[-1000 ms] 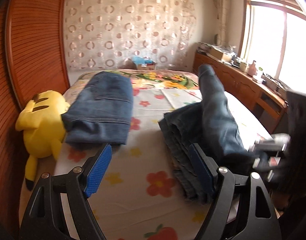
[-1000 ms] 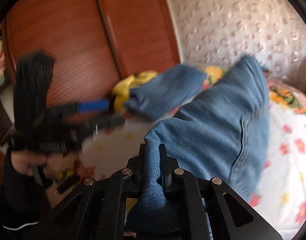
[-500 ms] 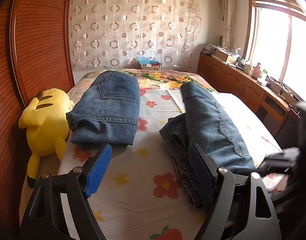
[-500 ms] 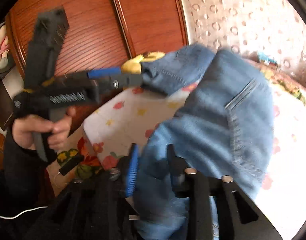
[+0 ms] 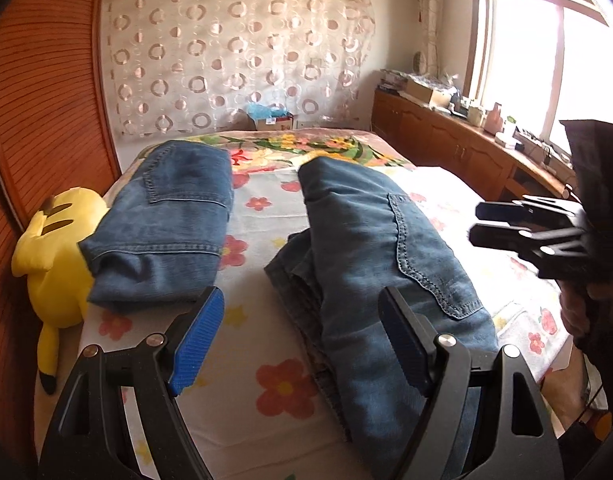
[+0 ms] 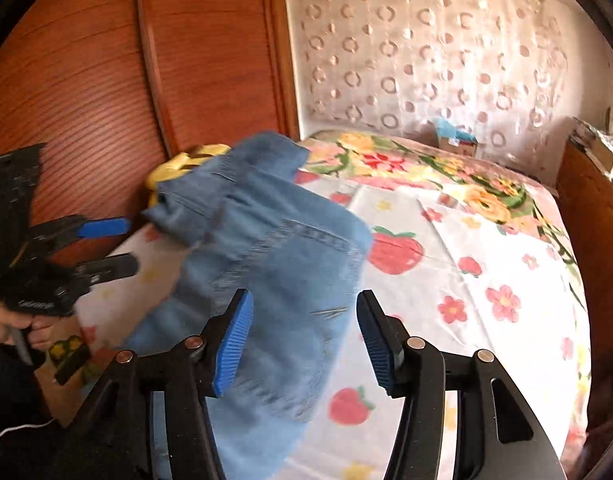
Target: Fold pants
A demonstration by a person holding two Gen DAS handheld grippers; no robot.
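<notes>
Left wrist view: our left tongs stand spread and empty; the pants lie folded on the bed, centre right. Right wrist view: our right tongs, just opening, are spread above the pants, unpinched.

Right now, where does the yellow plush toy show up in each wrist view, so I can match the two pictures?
Left wrist view: the yellow plush toy lies at the left edge of the bed, beside the folded jeans.
Right wrist view: only a yellow sliver shows left of centre, behind the same jeans.
Shared landmark: the circle-patterned curtain behind the bed.
</notes>
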